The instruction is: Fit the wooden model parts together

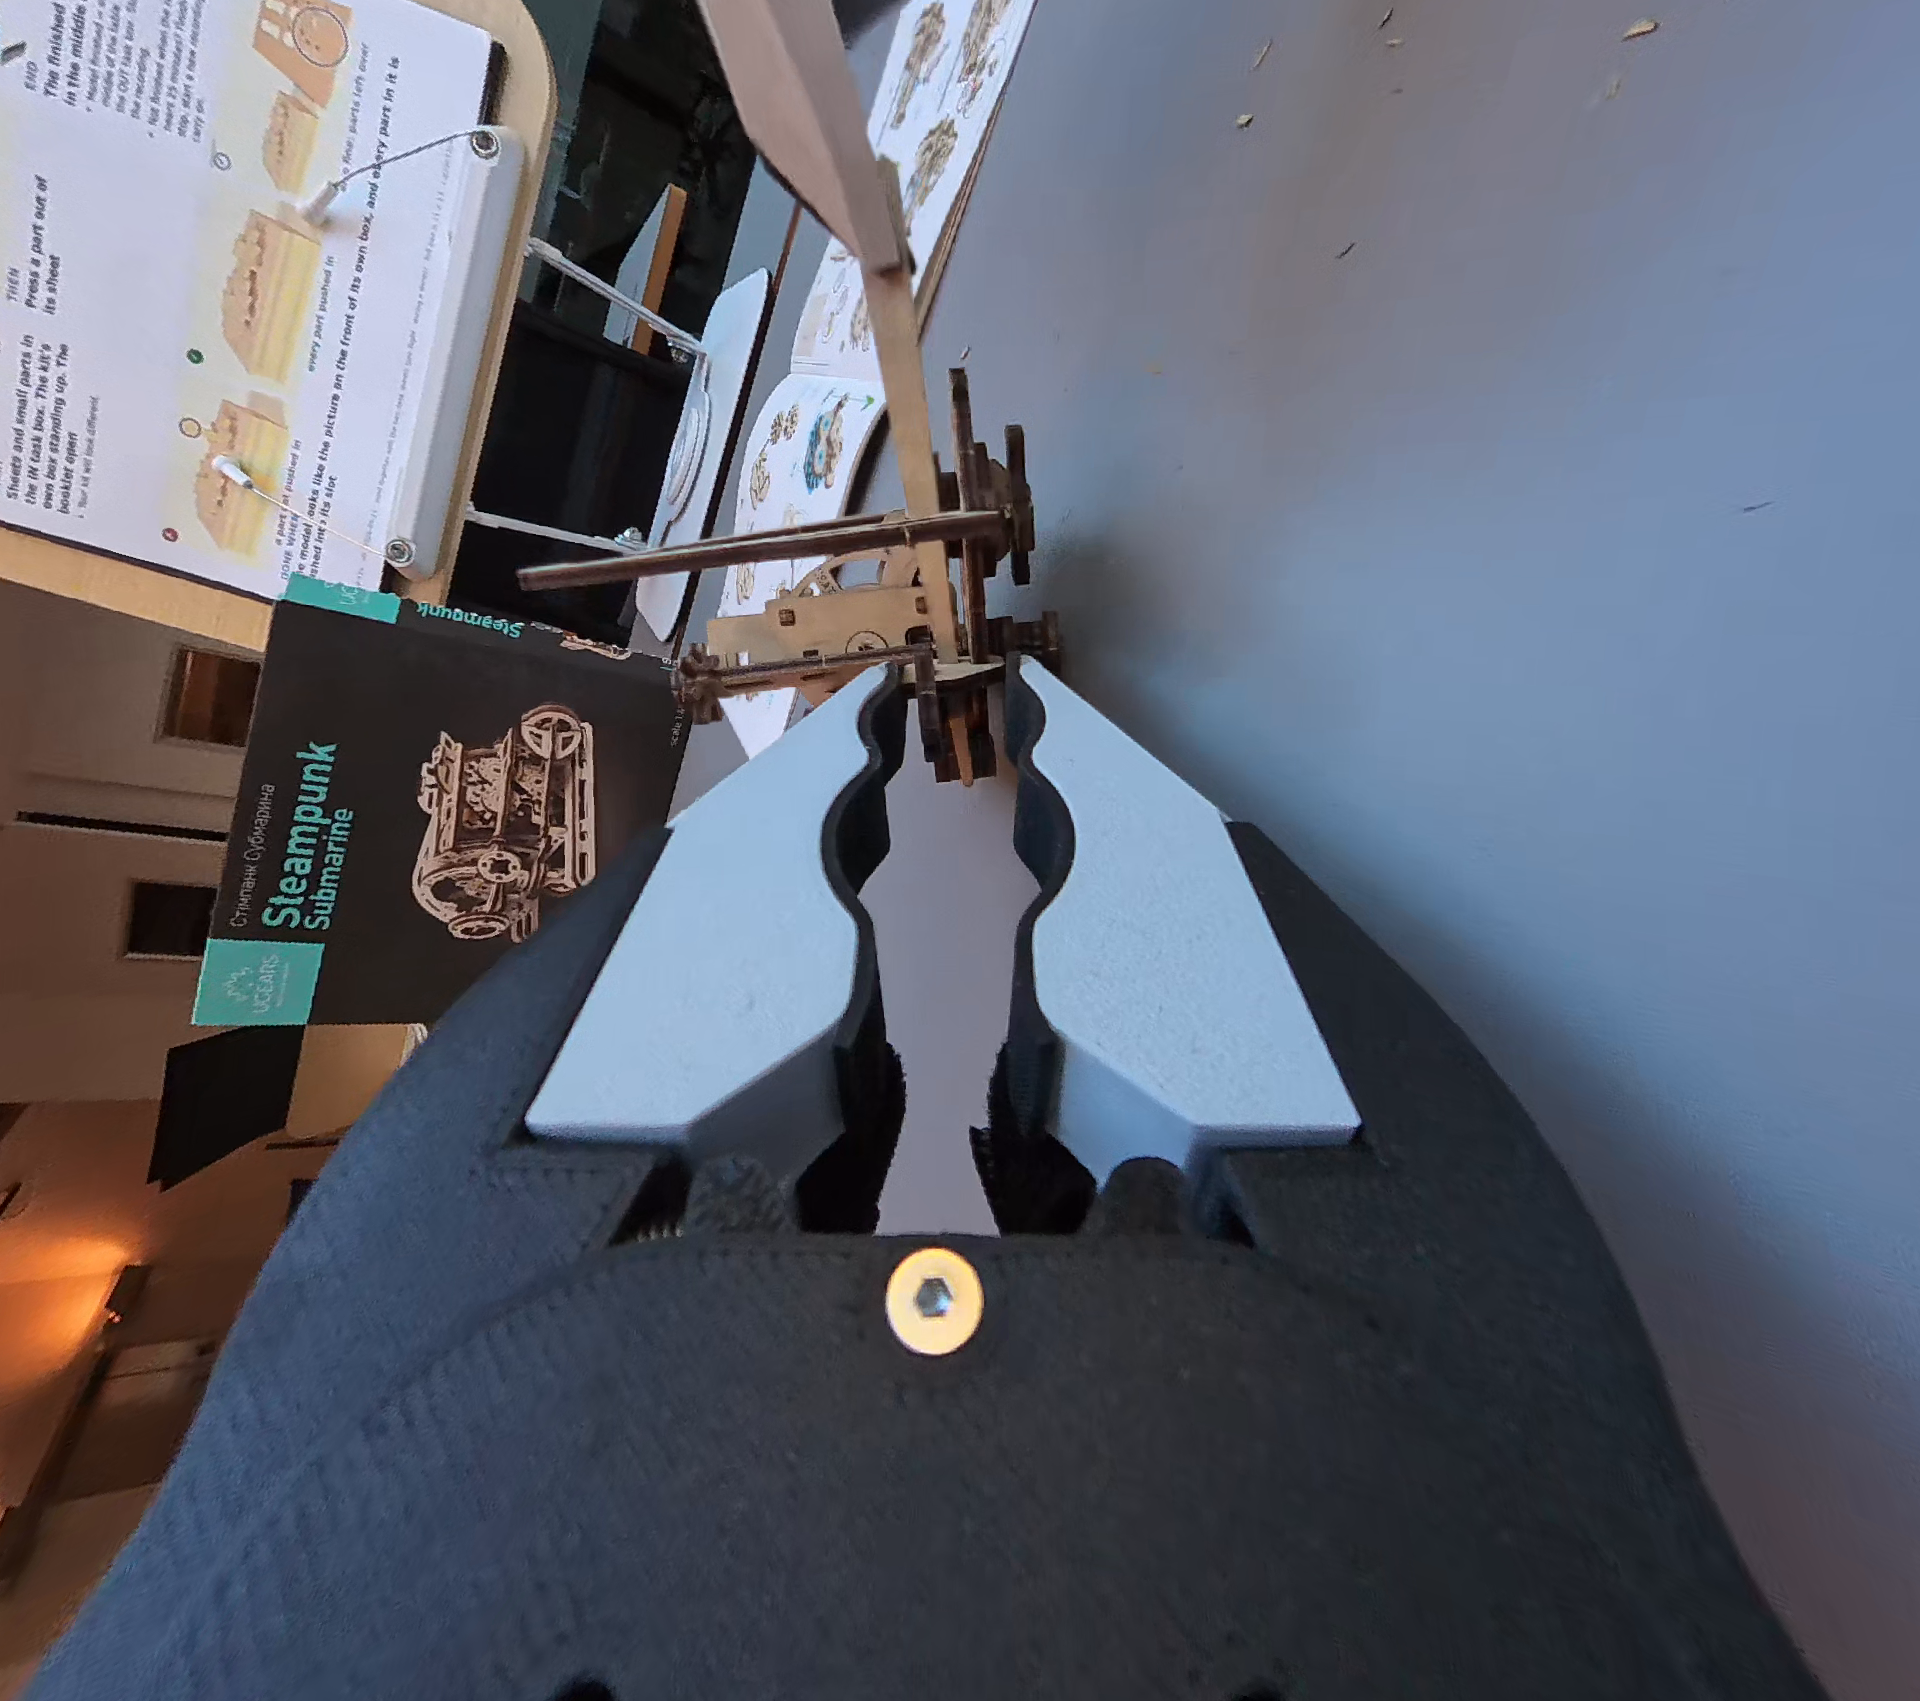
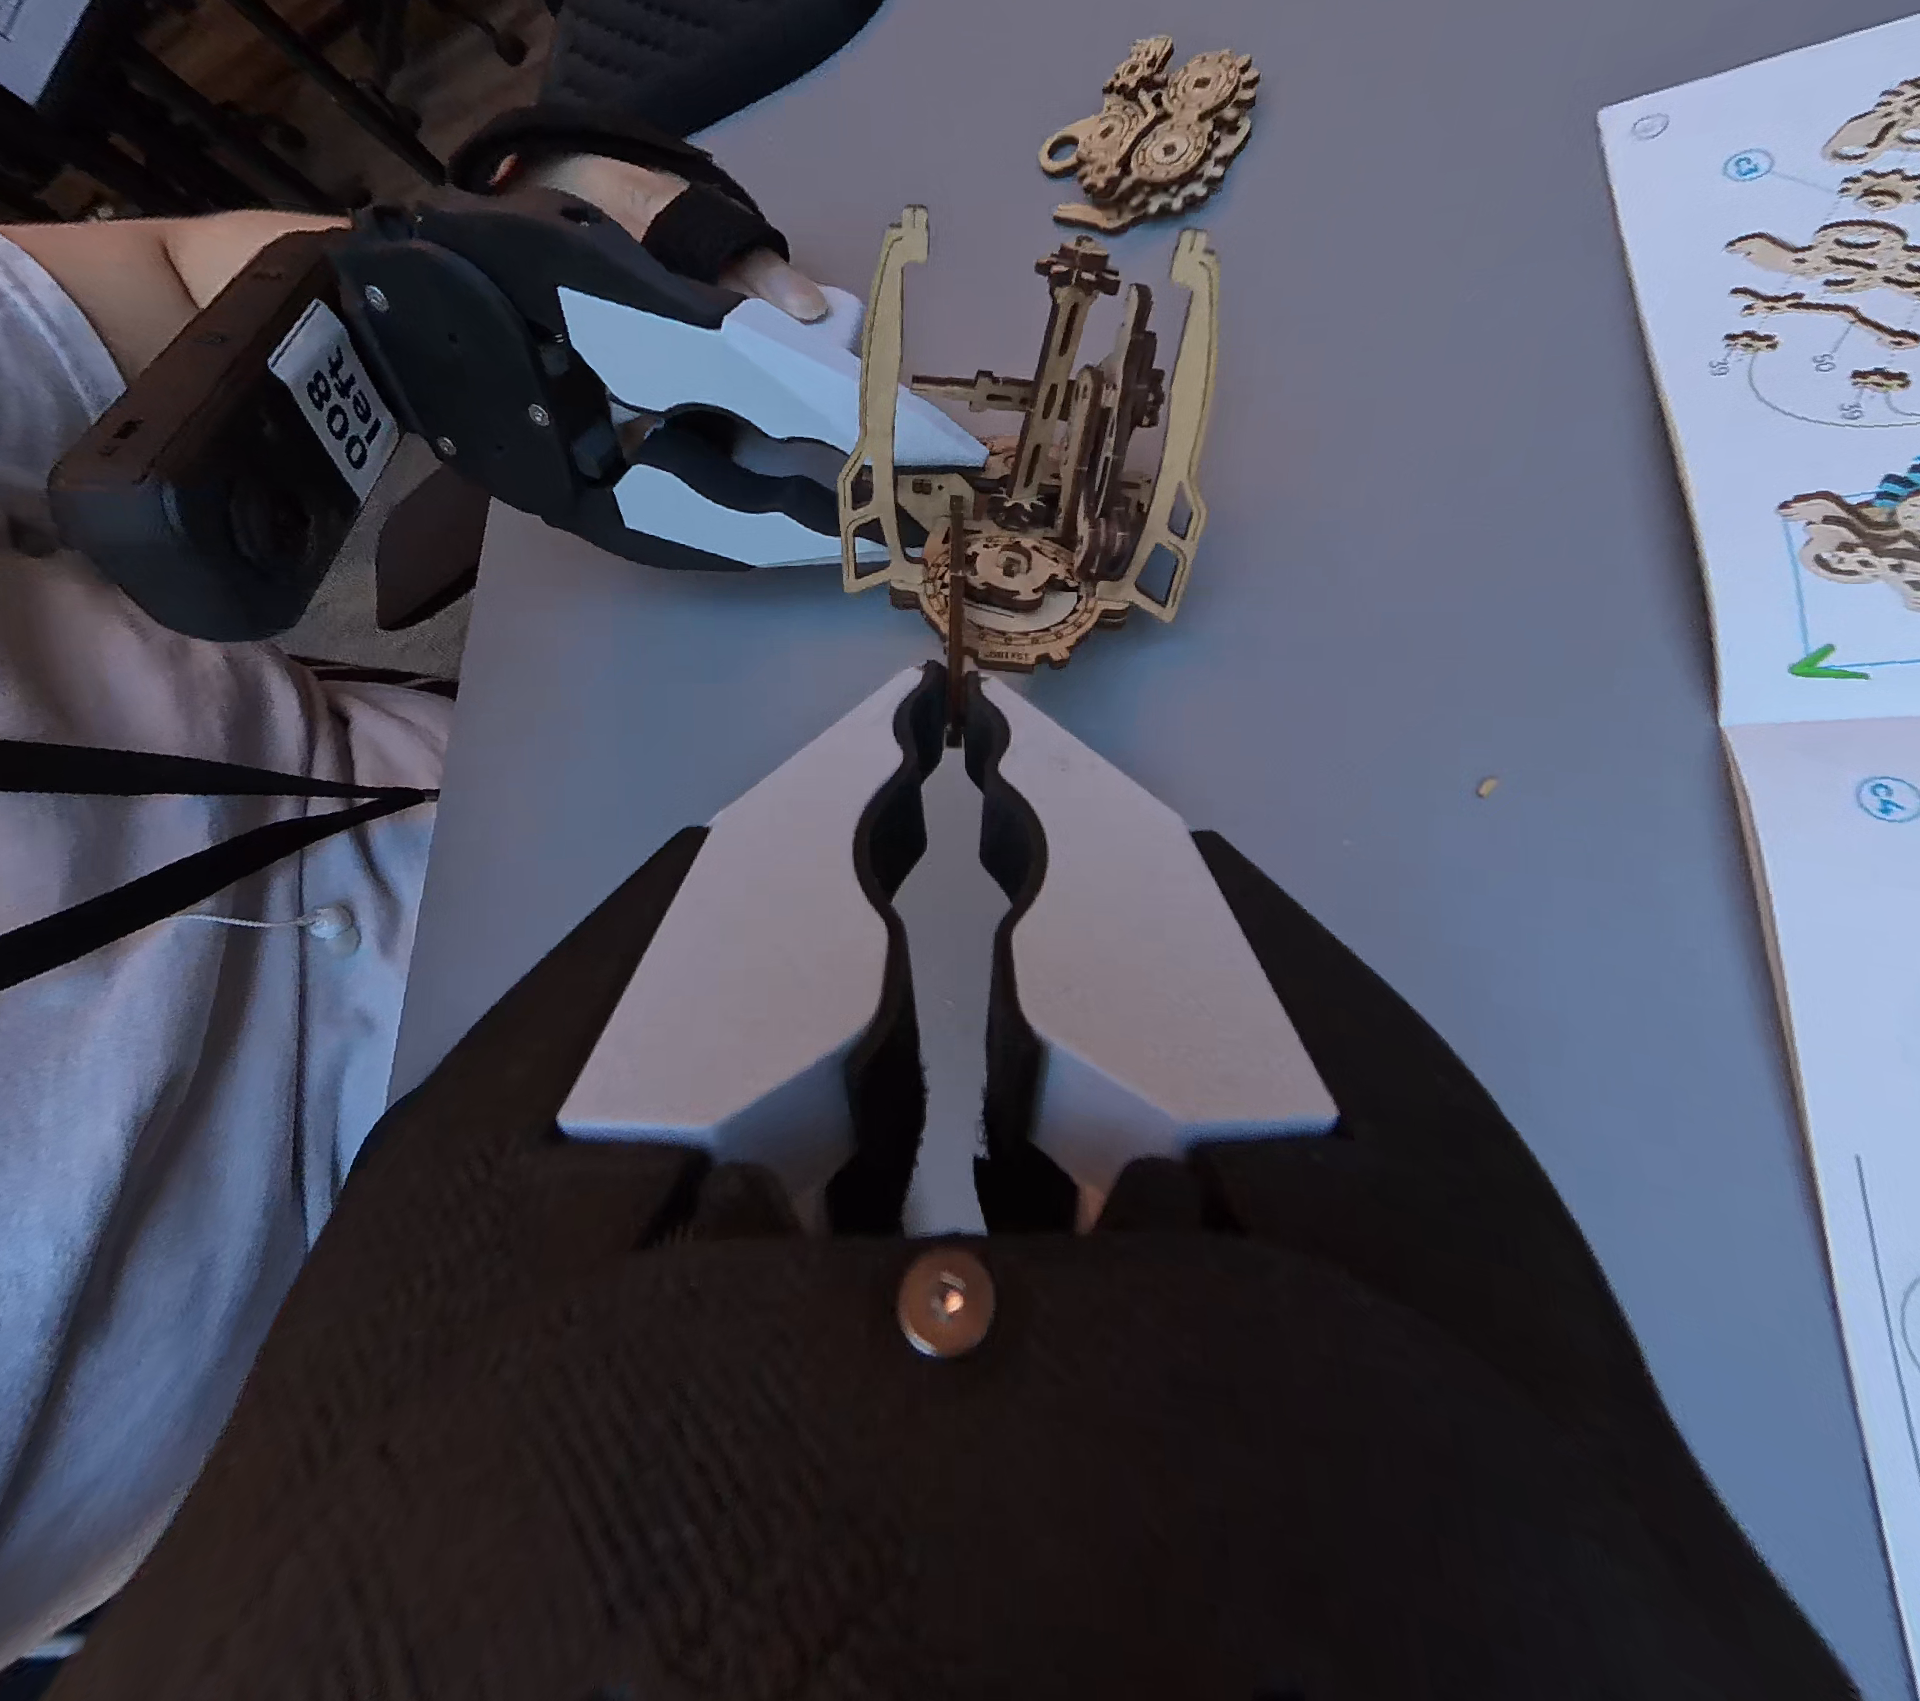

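Where the model stands: while both claws work at it, the pale laser-cut wooden model (image 2: 1023, 467), a frame of gears and two upright curved side arms, sits on the grey worktop (image 2: 1351, 820) at centre frame in the right wrist view.
Right claw (image 2: 951, 695): white fingers with black wavy pads, narrowed onto a thin dark wooden stick (image 2: 953, 612) that stands upright at the model's near edge.
Left claw (image 1: 951, 706): fingers a narrow gap apart around a toothed wooden piece at the model's edge; whether the pads press it I cannot tell. In the right wrist view it comes in from the left, one finger behind a side arm, one in front.
Loose part: a flat cluster of wooden gears (image 2: 1153, 129) lies on the worktop just above the model.
Paper: an open white instruction booklet (image 2: 1787, 425) along the right edge.
Left wrist background: a black kit box (image 1: 416, 820) at centre left; a printed sheet on a wooden board (image 1: 208, 197) at upper left.
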`<move>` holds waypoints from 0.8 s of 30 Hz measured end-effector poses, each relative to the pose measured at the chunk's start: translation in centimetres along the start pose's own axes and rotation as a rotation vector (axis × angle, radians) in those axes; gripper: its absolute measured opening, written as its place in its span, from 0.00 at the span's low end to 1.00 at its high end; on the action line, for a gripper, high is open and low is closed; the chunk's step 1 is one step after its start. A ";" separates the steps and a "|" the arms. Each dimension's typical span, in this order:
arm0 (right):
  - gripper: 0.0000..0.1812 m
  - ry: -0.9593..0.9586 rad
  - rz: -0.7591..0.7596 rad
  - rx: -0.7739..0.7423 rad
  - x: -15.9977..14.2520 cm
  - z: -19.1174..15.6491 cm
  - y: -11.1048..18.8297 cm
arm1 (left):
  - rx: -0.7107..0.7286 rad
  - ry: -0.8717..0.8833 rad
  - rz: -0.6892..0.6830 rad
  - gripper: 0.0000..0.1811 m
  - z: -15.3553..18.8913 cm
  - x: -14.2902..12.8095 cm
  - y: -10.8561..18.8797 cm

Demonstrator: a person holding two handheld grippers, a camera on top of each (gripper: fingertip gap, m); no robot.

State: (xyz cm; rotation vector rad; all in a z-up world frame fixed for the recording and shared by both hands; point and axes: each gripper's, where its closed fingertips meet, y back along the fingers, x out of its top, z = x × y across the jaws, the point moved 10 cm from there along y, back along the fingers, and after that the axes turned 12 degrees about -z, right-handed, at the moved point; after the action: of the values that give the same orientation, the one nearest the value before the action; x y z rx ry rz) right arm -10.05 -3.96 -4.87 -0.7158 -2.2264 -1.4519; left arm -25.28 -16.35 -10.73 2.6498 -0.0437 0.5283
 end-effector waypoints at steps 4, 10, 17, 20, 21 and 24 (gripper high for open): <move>0.01 0.002 -0.018 -0.001 0.2 0.1 -0.8 | -0.003 -0.014 -0.014 0.10 0.1 0.0 -0.2; 0.01 0.000 -0.018 -0.006 0.1 0.1 -1.0 | -0.004 -0.011 -0.027 0.10 0.1 0.1 -0.2; 0.01 0.001 -0.017 -0.008 0.4 0.0 -1.1 | -0.008 0.004 -0.018 0.10 -0.1 -0.1 0.0; 0.00 0.001 0.005 -0.006 0.2 -0.2 -0.8 | -0.001 -0.003 -0.027 0.10 0.0 0.1 0.0; 0.00 0.002 -0.010 -0.018 0.3 -0.2 -1.1 | 0.004 -0.014 -0.049 0.10 0.1 0.0 -0.2; 0.00 0.004 -0.012 -0.003 0.3 -0.2 -0.9 | -0.009 0.007 -0.005 0.10 -0.1 0.0 0.1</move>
State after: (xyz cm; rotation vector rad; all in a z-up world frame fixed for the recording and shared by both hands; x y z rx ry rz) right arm -10.79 -4.42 -5.28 -0.7013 -2.2296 -1.4620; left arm -25.34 -16.40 -10.66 2.6383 -0.0373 0.5348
